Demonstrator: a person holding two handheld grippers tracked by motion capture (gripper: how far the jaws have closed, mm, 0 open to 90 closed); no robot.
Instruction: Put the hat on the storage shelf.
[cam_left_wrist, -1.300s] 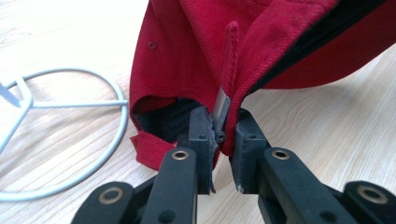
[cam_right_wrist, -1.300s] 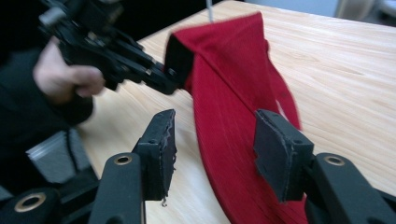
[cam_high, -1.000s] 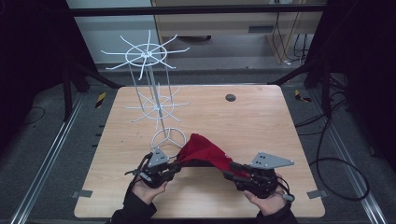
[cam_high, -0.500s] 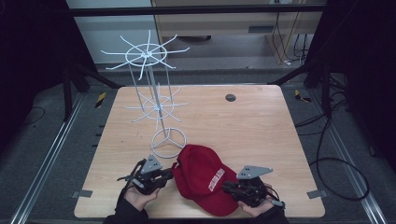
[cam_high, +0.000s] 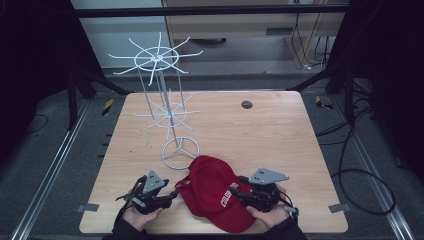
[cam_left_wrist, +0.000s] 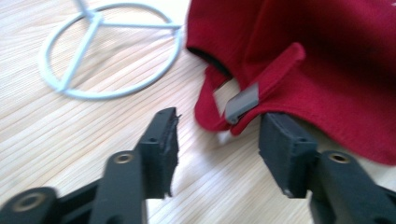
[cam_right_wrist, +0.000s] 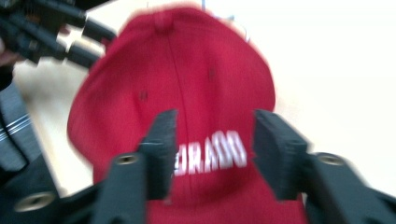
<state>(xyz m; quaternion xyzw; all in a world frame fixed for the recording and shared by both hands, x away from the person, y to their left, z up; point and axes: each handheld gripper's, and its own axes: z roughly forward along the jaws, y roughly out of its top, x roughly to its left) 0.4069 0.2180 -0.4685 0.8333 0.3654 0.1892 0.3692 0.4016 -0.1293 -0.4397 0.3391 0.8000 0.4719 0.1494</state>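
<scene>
Both grippers were black with two blocky jaws, brass-coloured screw heads at the jaw pivots. Left gripper (cam_high: 172, 193) and right gripper (cam_high: 239, 192) each carried a grey three-cornered plate on top, thin black cables trailing off the bodies. Jaw pads (cam_left_wrist: 166, 140) were matte black, edges worn. Dark sleeves at the wrists.

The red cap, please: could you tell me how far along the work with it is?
Done: the red cap lies crown-up on the table, next to the wire rack's ring base. In hand: both tools have just been opening. The left tool stands open at the back strap, and the right tool stands open over the white lettering; neither presses. Left, probably: drawing both tools clear.
</scene>
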